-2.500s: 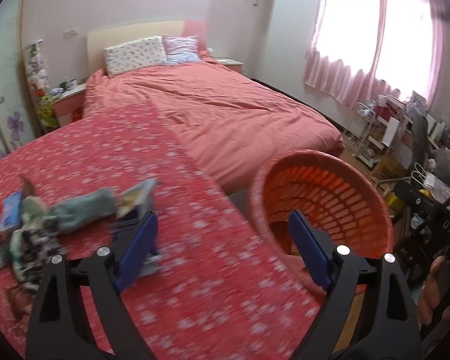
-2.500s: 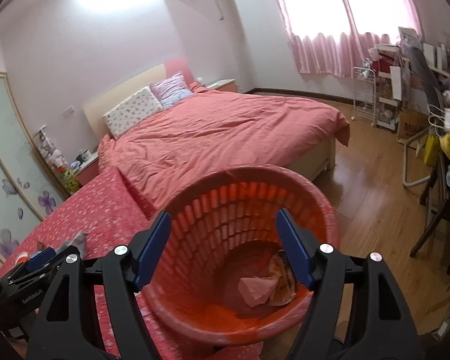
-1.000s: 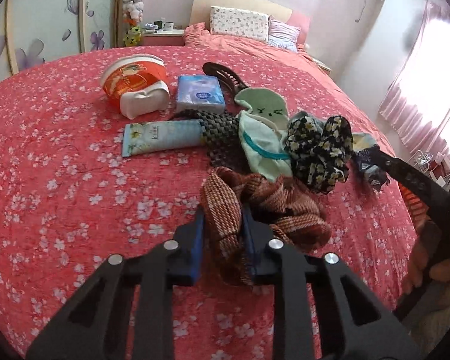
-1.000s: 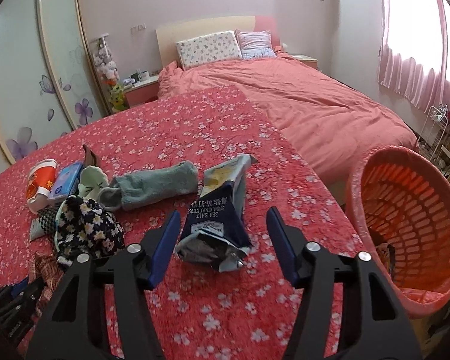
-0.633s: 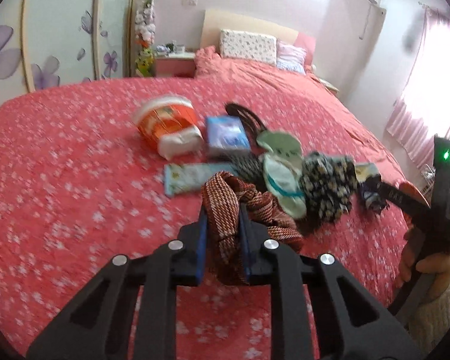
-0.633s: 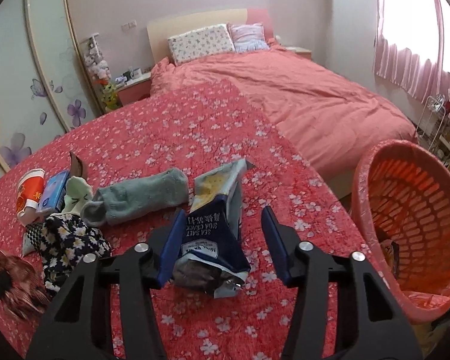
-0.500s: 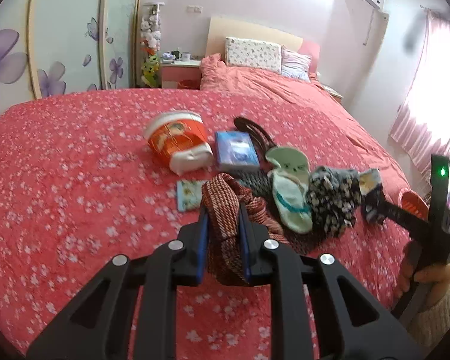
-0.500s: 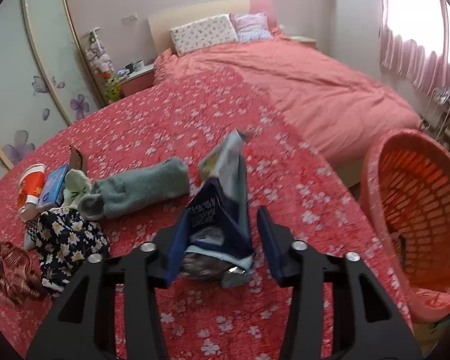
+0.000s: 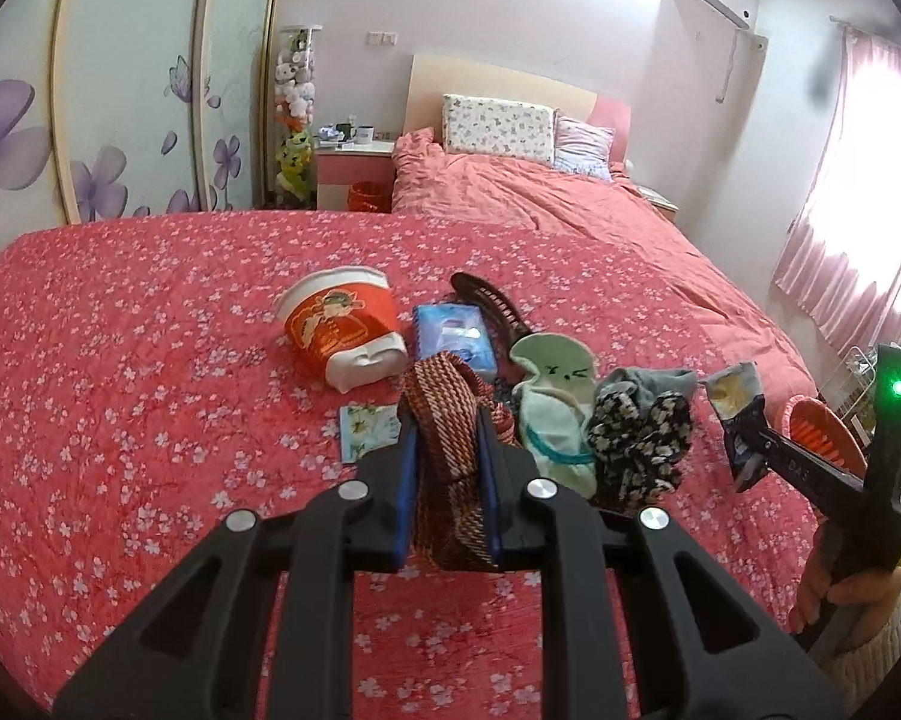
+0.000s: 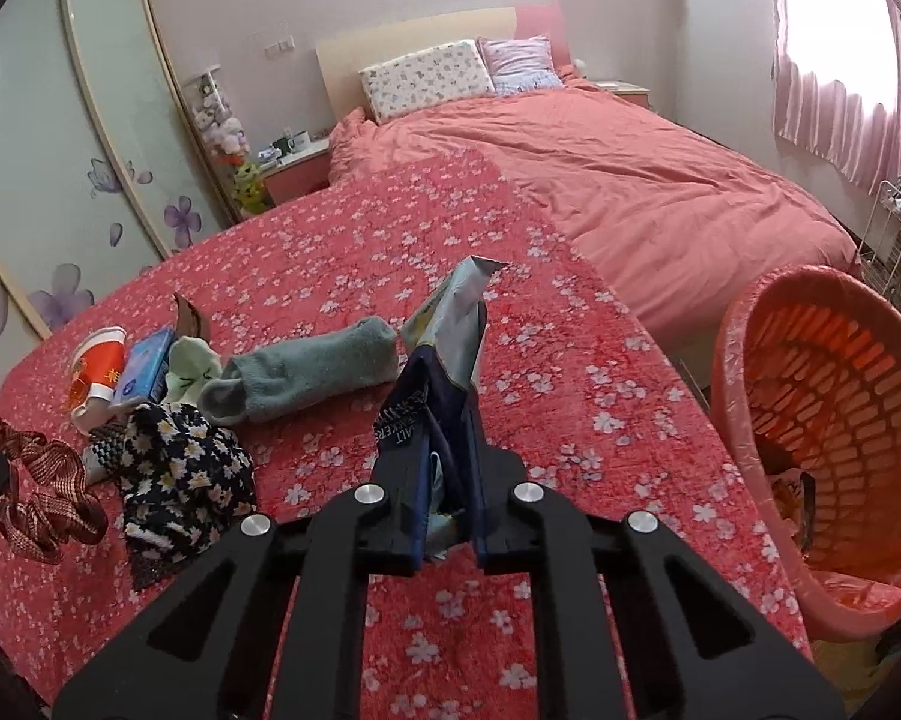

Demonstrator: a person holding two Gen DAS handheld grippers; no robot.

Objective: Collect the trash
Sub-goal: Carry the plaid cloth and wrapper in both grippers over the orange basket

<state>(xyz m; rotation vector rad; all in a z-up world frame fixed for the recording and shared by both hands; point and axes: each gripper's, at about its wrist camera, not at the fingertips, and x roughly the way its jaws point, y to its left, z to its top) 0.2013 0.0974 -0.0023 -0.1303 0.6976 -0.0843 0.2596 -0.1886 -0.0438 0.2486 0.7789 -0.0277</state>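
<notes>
In the left wrist view, the left gripper [image 9: 447, 468] was clamped on a brown striped cloth band [image 9: 444, 420], its jaws nearly together with the band bunched upright between the pads and hanging just above the floral bedspread [image 9: 120, 360]. Behind it lay a red paper cup [image 9: 342, 324] on its side, a blue tissue pack [image 9: 450, 333], a green sock [image 9: 549, 372] and a black floral cloth [image 9: 639, 438]. Far right, the right gripper [image 9: 750, 450] held a crumpled snack bag [image 9: 738, 414], with the rim of the orange basket [image 9: 822, 432] just beyond it — well away from the left gripper. In the right wrist view, the right gripper [image 10: 444, 504] was closing on that snack bag [image 10: 444, 360], which stood between the pads, pinched at its lower end, its long axis running up and away from the jaws. The orange basket [image 10: 744, 372] sat off the bed's edge to the right, mouth tilted toward the camera, some litter inside. The right hand looked plainly nearer the basket — a short swing rightward should carry the bag over the rim.
</notes>
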